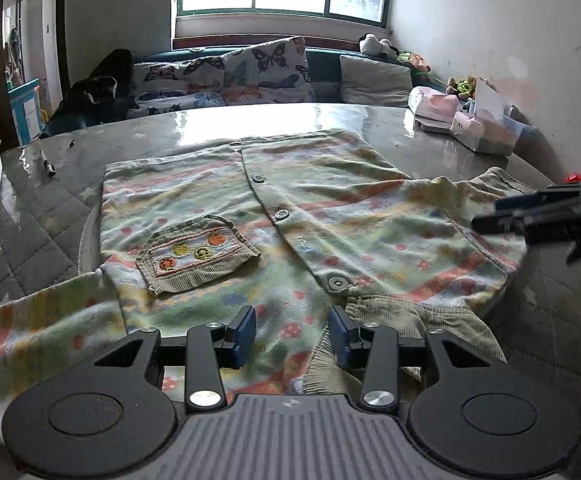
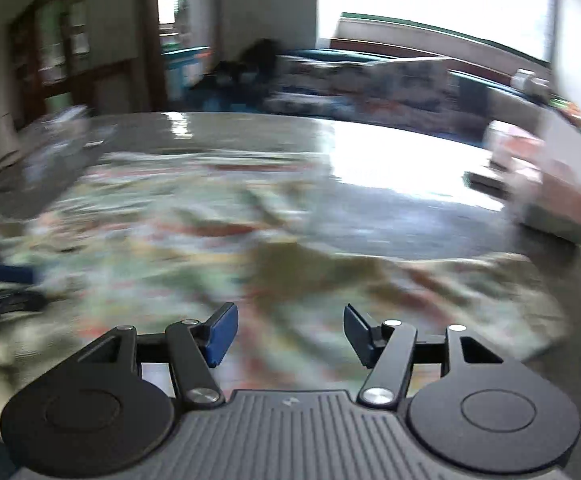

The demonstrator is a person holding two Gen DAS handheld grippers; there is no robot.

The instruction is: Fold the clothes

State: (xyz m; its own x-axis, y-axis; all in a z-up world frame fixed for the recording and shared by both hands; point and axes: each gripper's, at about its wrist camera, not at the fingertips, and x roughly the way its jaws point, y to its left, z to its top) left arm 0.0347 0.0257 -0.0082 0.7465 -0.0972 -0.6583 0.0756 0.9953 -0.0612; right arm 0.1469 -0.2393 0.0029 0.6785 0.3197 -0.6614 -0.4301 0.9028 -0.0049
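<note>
- Surface (image 1: 330,120): glossy and round, a quilted mat under its clear cover. One small printed cardigan (image 1: 290,216) lies spread face-up across the middle, front buttoned shut, no fold made yet by my reading.
- Cardigan parts: one sleeve trailing off at near left (image 1: 30,336), one at far right (image 1: 502,184); one corduroy collar (image 1: 390,320) at the near edge; one pocket (image 1: 198,256); three buttons showing (image 1: 281,214).
- Clutter: two tissue packs (image 1: 434,104) at far right, one pen (image 1: 47,166) at far left.
- Left hand-held gripper (image 1: 292,336): jaws partly apart, holding nothing, hovering over the near hem beside the collar.
- Right hand-held gripper (image 2: 290,332): jaws apart and empty (heavy blur, cloth below only smeared).
- Risks: pinching a single layer would pull the placket crooked; the slick surface could let the whole garment slide; the near-left sleeve could drag off the edge.
</note>
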